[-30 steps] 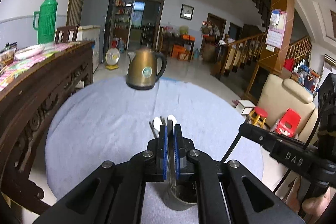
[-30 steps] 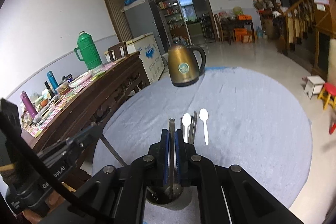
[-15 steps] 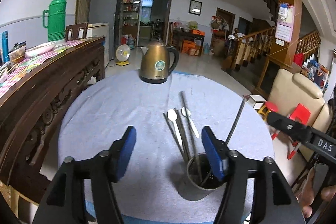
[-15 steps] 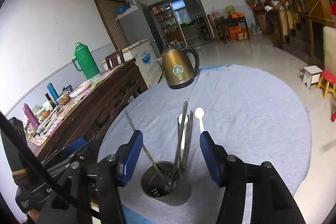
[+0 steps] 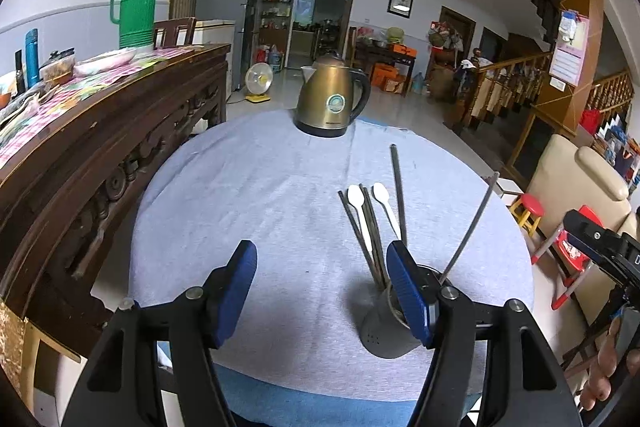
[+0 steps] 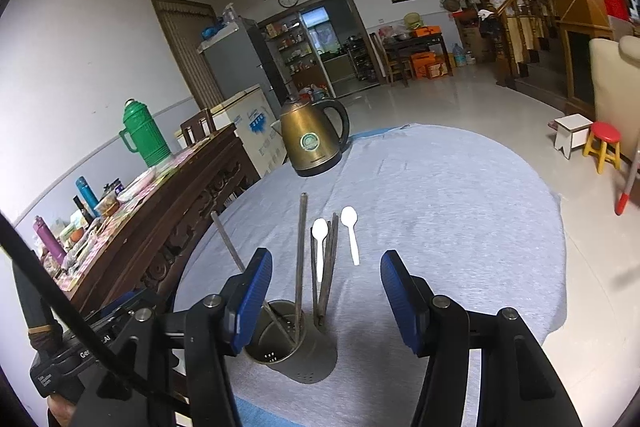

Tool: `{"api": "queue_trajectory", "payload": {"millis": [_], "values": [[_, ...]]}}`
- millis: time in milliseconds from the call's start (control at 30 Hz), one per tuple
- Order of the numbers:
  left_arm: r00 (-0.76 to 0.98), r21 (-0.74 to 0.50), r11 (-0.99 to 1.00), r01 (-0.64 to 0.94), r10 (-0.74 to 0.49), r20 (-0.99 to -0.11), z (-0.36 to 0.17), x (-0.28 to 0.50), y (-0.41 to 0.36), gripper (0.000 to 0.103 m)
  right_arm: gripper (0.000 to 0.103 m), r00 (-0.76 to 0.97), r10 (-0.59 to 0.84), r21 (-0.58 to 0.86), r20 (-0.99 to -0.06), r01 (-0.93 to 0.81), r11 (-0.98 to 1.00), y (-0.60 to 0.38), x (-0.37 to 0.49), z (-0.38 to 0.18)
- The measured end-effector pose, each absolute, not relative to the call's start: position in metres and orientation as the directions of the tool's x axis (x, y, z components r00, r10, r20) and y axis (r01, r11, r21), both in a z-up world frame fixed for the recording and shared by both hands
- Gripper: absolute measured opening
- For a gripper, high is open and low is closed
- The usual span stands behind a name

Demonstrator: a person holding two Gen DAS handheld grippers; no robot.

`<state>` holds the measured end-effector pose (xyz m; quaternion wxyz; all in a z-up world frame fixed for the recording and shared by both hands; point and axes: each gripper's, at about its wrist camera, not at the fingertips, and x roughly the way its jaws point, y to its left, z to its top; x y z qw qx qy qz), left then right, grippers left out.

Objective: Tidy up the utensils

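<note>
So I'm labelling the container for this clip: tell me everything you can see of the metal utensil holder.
The utensil holder is a dull grey metal cylinder with small drain holes low in its wall. It stands upright, open end up, on the grey tablecloth near the table's front edge. Two chopsticks stand in it, leaning apart against its rim. Neither open gripper touches it. More chopsticks and two white spoons lie just behind it.

**Open claw beside the utensil cup**

The left claw [image 5: 322, 291] is spread wide, holding nothing. Behind its right finger [image 5: 408, 291] stands a grey metal cup [image 5: 386, 331] with two chopsticks [image 5: 398, 195] leaning out. Two white spoons [image 5: 356, 203] and more chopsticks lie on the cloth-covered worktop [image 5: 260, 195] beyond. A brass kettle [image 5: 330, 103] sits at the far edge.
</note>
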<state>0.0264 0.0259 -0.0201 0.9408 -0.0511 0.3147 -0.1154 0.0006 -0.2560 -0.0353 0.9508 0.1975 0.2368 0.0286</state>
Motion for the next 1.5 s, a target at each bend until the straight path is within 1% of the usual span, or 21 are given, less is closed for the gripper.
{"api": "queue_trajectory", "payload": {"millis": [300, 933, 1267, 1500], "values": [[0.77, -0.139, 0.983, 0.117, -0.178, -0.612, -0.032, 0.041, 0.037, 0.069, 0.06, 0.87, 0.132, 0.413, -0.475, 0.088, 0.906, -0.27, 0.009, -0.05], [0.733, -0.114, 0.992, 0.057, -0.119, -0.67, -0.061, 0.083, 0.058, 0.07, 0.06, 0.816, 0.101, 0.442, -0.569, 0.199, 0.875, -0.3, 0.043, -0.086], [0.697, -0.085, 0.996, -0.002, -0.059, -0.715, -0.081, 0.112, 0.07, 0.07, 0.06, 0.771, 0.131, 0.472, -0.623, 0.237, 0.849, -0.31, 0.07, -0.113], [0.679, -0.049, 0.999, 0.012, -0.044, -0.733, -0.089, 0.136, 0.068, 0.07, 0.06, 0.726, 0.197, 0.482, -0.659, 0.206, 0.851, -0.313, 0.107, -0.125]]}}
